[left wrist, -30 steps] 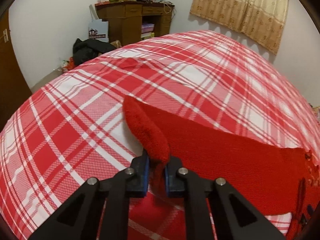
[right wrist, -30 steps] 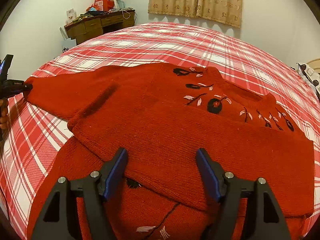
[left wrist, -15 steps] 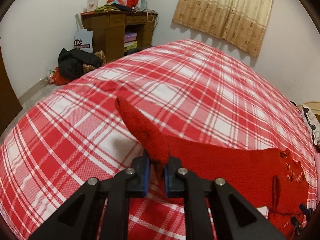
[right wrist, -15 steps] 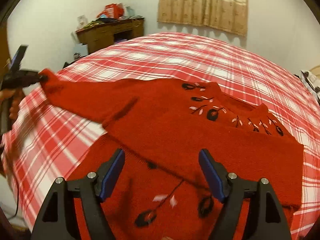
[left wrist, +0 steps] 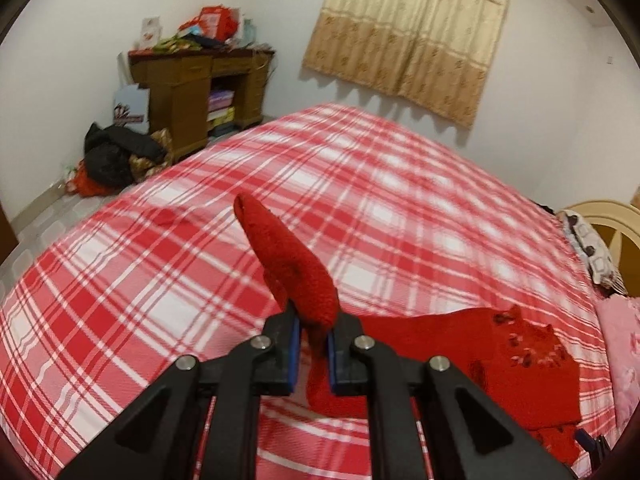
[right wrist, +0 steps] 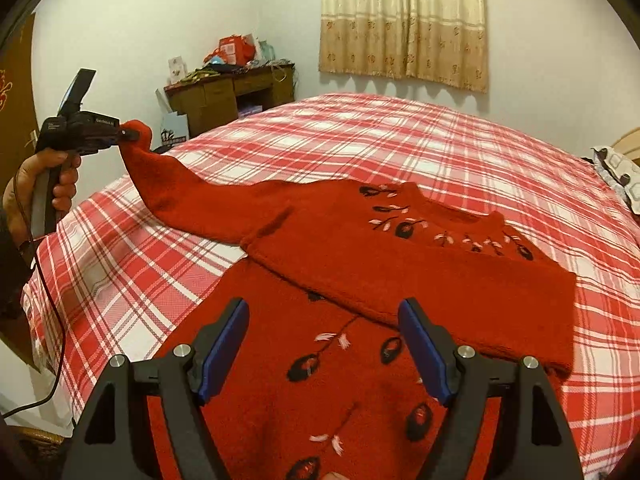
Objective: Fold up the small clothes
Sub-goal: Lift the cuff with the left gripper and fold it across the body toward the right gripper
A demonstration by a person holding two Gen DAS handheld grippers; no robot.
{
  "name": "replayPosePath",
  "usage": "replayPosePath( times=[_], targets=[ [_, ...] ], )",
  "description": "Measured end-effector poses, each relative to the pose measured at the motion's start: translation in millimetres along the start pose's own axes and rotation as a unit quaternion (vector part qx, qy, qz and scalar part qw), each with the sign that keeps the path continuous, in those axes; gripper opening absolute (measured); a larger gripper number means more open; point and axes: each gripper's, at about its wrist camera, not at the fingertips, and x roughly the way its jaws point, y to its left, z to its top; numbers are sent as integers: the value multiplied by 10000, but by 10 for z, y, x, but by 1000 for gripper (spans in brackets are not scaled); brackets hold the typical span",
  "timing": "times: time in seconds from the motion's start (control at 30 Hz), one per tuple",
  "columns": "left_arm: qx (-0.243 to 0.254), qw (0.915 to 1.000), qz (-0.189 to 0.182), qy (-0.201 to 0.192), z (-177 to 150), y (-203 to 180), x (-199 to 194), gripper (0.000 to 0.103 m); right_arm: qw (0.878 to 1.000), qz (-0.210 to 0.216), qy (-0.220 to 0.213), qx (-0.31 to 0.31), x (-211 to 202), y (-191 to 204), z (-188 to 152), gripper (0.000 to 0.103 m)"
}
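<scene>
A red knitted sweater [right wrist: 400, 264] with black and pink flower embroidery lies on the red plaid bed [right wrist: 440, 140]. One sleeve is folded across its chest. My left gripper [left wrist: 312, 344] is shut on the cuff of the other sleeve [left wrist: 292, 264] and holds it lifted above the bed. In the right wrist view that gripper [right wrist: 116, 136] shows at far left, with the sleeve [right wrist: 180, 196] hanging from it down to the sweater body. My right gripper [right wrist: 324, 344] is open and empty, above the sweater's lower part [right wrist: 340, 400].
A brown wooden desk [left wrist: 200, 84] with clutter on top stands against the far wall. Dark bags and clothes [left wrist: 112, 156] lie on the floor beside it. A beige curtain [left wrist: 412, 32] hangs on the wall. A chair with clothes [left wrist: 600, 240] stands at the bed's right.
My left gripper has risen with the sleeve cuff, lifting the sleeve off the bed. My right gripper has pulled back and up from the sweater, still open.
</scene>
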Motion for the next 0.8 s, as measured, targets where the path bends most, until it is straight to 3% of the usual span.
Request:
replayPosePath(
  times=[0.27, 0.53, 0.8],
  targets=[
    [143, 9977, -641, -177, 140, -476, -230, 11, 9996, -68, -137, 224, -250, -178, 1, 78],
    [354, 9929, -1050, -431, 299, -947, -384, 11, 9992, -156, -227, 295, -472, -305, -47, 78],
    [323, 9880, -1443, -448, 359, -1346, -447, 11, 9980, -287, -324, 463, -654, -481, -108, 79]
  ],
)
